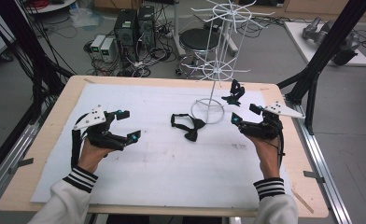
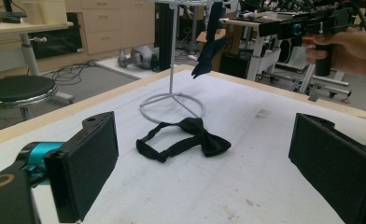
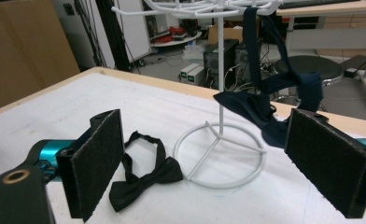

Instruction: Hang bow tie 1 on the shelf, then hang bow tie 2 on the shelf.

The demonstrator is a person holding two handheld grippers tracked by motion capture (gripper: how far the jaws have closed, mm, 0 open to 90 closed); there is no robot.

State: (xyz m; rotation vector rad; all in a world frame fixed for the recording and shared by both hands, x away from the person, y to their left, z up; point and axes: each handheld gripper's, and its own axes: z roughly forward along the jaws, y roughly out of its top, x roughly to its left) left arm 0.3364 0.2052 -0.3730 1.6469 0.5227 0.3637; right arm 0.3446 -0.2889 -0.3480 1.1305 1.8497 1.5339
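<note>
A white wire rack [image 1: 214, 70] stands on its ring base [image 1: 207, 111] at the back of the table. A dark blue bow tie [image 1: 235, 93] hangs by its strap from one of the rack's hooks. In the right gripper view it [image 3: 251, 105] dangles just beyond the right-hand pad [image 3: 330, 163], apart from it. My right gripper [image 1: 244, 113] is open beside the rack, with nothing pressed between its jaws. A black bow tie [image 1: 188, 125] lies flat on the white mat, left of the ring base. My left gripper [image 1: 130, 125] is open and faces this tie [image 2: 190, 140] from some way off.
The white mat [image 1: 162, 163] covers most of the wooden table [image 1: 41, 154]. Black frame posts [image 1: 321, 56] rise at the table's right rear corner, with cables at the left. A black stool [image 1: 199, 39] and computer cases [image 1: 134, 25] stand on the floor behind.
</note>
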